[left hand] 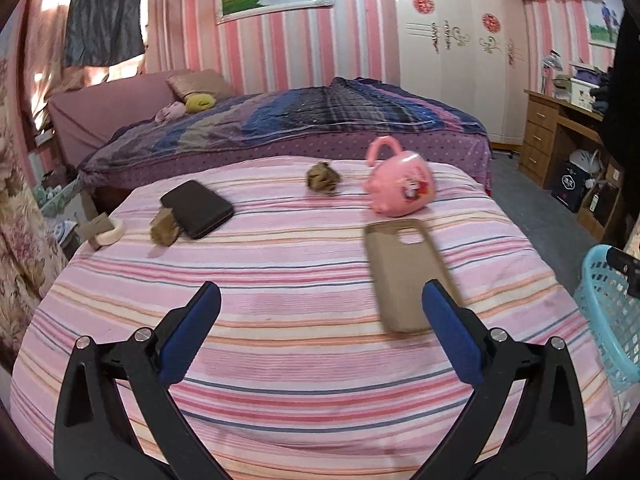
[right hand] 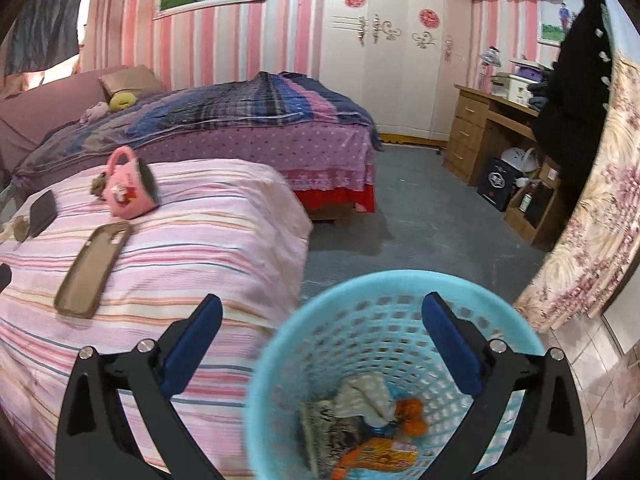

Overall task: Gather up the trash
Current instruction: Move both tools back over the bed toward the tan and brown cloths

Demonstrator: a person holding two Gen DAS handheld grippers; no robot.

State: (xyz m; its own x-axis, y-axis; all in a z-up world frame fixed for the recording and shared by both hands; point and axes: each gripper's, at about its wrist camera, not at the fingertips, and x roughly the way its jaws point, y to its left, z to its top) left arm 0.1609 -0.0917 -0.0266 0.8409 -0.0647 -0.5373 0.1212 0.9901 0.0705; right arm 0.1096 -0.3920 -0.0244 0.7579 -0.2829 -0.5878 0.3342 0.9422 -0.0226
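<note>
Left claw [left hand: 320, 304] hangs over the striped bed [left hand: 280, 360], jaws spread wide with nothing between them. Ahead on the bed lie a crumpled brown wad [left hand: 323, 178], a second wad [left hand: 164, 228] touching a dark wallet [left hand: 197, 208], a pink cup [left hand: 400, 188] on its side and a tan phone case [left hand: 408, 272]. Right claw [right hand: 322, 316] gapes fully too, empty, poised above the blue basket [right hand: 360, 300] beside the bed, where collected trash [right hand: 368, 428] sits at the bottom.

Two paper wads [left hand: 323, 177], one basket [right hand: 372, 292], one mug [left hand: 400, 190].
</note>
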